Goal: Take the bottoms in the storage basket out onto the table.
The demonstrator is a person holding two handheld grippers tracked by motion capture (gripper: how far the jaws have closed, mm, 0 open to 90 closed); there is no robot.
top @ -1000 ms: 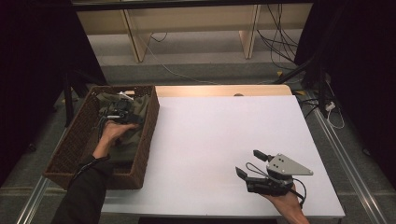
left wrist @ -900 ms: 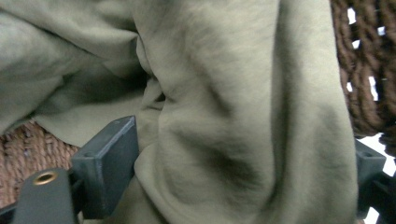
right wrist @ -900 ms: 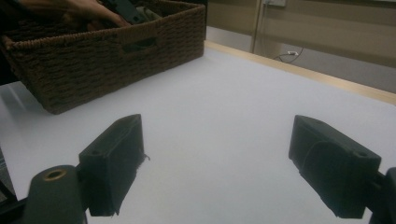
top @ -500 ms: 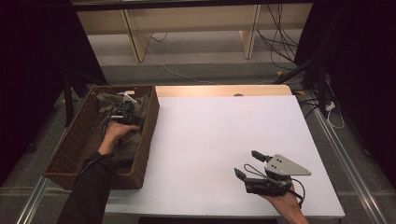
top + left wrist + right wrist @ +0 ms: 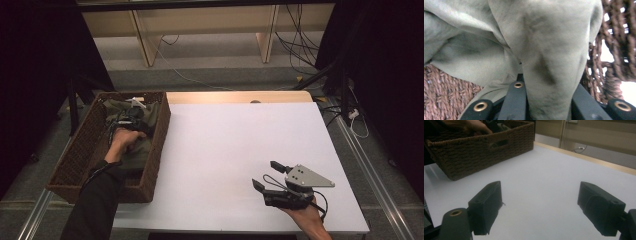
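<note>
Left hand-held gripper [image 5: 134, 119] just closed on cloth [image 5: 554, 62] — fold rises upright

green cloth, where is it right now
The green cloth lies in the wicker basket at the table's left edge in the high view, a fold of it pinched in the left gripper.

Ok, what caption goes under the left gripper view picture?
Left gripper with its jaws just closed on a fold of green cloth inside the woven basket.
</note>
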